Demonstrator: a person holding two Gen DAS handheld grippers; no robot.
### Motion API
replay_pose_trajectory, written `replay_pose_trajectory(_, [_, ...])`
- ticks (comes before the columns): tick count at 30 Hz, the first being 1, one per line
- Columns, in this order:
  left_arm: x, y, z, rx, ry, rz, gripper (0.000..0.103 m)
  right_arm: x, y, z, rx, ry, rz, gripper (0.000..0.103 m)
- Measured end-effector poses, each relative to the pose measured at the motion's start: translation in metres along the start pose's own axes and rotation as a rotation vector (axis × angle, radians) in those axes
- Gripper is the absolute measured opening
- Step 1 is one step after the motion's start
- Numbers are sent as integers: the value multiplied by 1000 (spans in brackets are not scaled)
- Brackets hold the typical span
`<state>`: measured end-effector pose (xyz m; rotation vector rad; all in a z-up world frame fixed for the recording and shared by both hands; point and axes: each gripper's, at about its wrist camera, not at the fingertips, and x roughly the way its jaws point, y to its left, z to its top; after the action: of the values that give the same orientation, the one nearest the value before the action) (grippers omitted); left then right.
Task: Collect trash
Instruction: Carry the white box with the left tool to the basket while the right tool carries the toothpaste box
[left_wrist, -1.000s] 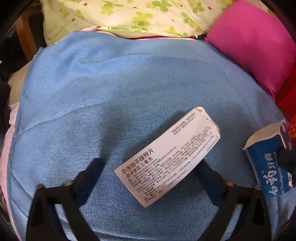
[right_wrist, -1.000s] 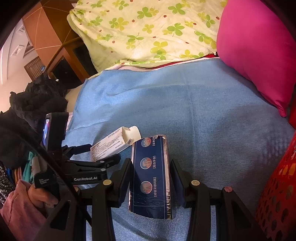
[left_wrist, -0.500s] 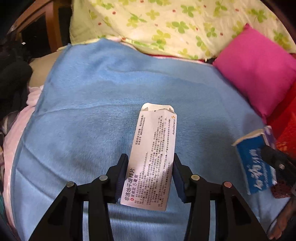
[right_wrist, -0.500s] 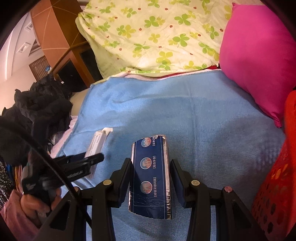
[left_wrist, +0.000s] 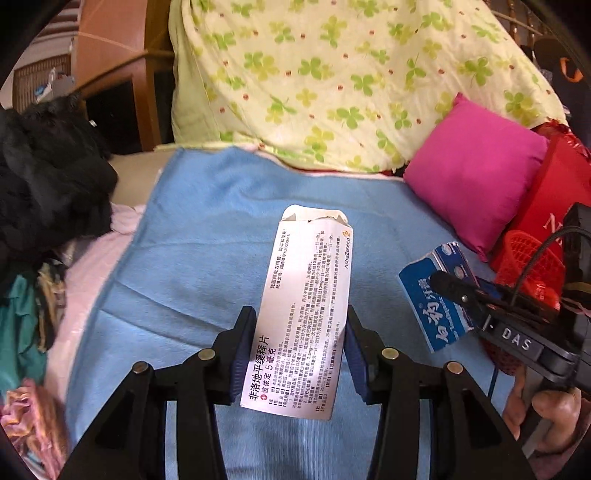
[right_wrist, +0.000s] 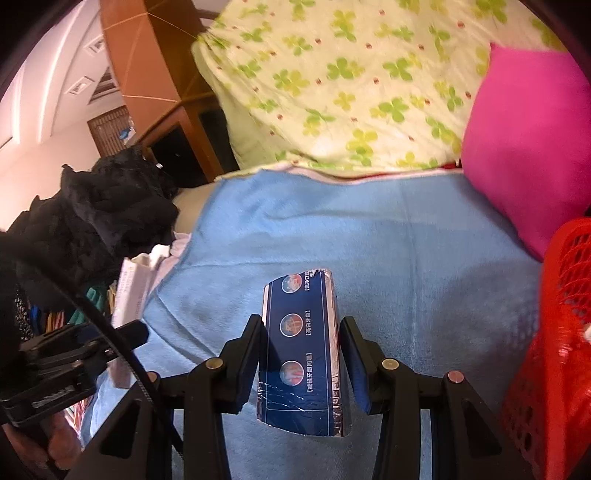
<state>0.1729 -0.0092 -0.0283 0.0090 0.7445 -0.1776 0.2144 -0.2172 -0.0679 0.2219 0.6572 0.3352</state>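
Note:
My left gripper (left_wrist: 301, 336) is shut on a white medicine box (left_wrist: 303, 310) with black print and holds it lengthwise above the blue blanket (left_wrist: 207, 240). My right gripper (right_wrist: 301, 347) is shut on a dark blue toothpaste box (right_wrist: 299, 354) with silver edges, also held above the blanket (right_wrist: 406, 258). In the left wrist view the toothpaste box (left_wrist: 436, 299) shows at the right in the other gripper. In the right wrist view the white box (right_wrist: 133, 291) shows at the left.
A red mesh basket (right_wrist: 554, 332) stands at the right edge, also in the left wrist view (left_wrist: 528, 266). A pink pillow (left_wrist: 472, 170) and a clover-print quilt (left_wrist: 332, 81) lie at the back. Black clothing (left_wrist: 44, 173) is piled at the left.
My left gripper closed on the white box, which lay flat on the blanket, turned it lengthwise and lifted it. My right gripper rose with the toothpaste box and the basket came closer.

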Motion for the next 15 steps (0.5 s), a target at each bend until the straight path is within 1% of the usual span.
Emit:
replay_pose_trajectory(7, [-50, -27, 2, 72, -81, 31, 48, -56, 6, 0, -9, -134, 16, 45])
replay_pose_trajectory(11, [-69, -48, 6, 108, -111, 45, 48, -100, 3, 0, -19, -244, 34, 46])
replay_pose_trajectory(15, [-82, -74, 8, 149, -141, 59, 48, -135, -4, -1, -26, -329, 37, 46])
